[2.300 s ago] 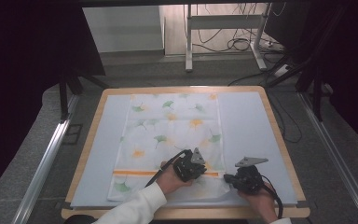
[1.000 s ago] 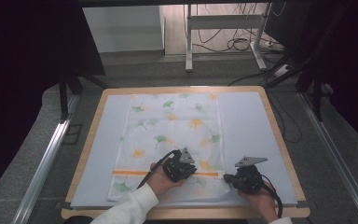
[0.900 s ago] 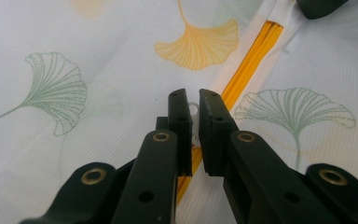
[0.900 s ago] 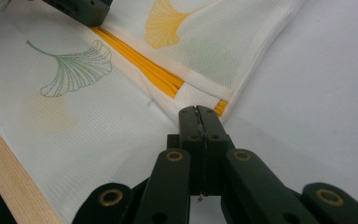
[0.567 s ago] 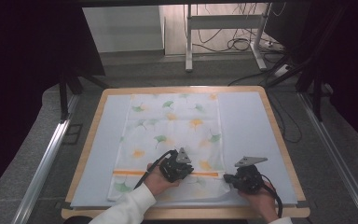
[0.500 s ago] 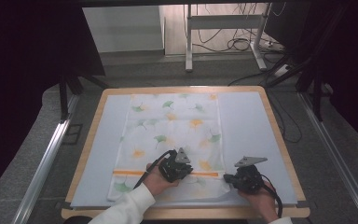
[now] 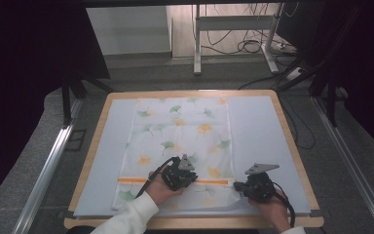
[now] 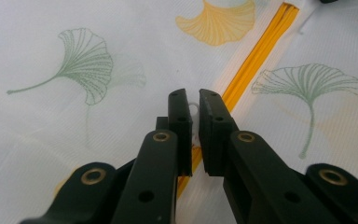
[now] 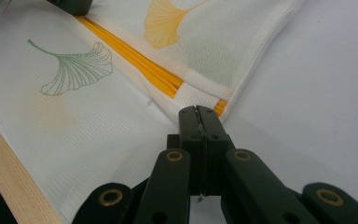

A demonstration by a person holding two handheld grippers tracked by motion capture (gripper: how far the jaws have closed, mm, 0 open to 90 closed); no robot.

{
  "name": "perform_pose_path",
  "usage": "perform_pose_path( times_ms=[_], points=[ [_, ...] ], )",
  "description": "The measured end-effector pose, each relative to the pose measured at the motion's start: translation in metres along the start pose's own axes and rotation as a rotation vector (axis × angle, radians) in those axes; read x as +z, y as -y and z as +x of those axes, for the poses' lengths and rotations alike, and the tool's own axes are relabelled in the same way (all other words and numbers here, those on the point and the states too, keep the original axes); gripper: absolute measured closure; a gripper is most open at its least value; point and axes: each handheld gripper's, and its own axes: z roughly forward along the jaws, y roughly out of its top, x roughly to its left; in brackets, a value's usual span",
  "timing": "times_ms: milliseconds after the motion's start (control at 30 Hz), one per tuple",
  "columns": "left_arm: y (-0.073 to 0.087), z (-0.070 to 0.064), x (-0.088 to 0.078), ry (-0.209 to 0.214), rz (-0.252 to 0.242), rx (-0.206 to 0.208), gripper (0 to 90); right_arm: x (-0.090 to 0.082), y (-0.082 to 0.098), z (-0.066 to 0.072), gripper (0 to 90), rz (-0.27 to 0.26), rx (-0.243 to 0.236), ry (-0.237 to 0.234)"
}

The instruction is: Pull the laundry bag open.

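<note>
Cloth (image 7: 180, 146) lies flat mid-table; your grippers sit at its six-o'clock end. Left gripper (image 8: 193, 100): jaws nearly together, pinching the zipper pull (image 8: 194, 111) on the orange stripe (image 8: 256, 65); pull steadily. Right gripper (image 9: 198, 112): clamped on the cloth's corner; hold it taut.

The high view looks forward and down on the whole table (image 7: 102, 146). Each gripper view rides close above the leaf-print cloth (image 7: 185, 126); both share its orange stripe (image 8: 256, 60).
</note>
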Motion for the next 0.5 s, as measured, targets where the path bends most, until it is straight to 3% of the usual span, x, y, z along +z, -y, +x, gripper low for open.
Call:
perform_pose_path(
  times_ms=[500],
  points=[
    [0.0083,0.0073,-0.0079,-0.001,0.011,-0.022,84.7,0.0001,-0.0002,0.0002,89.5,0.000,-0.003,0.001]
  ],
)
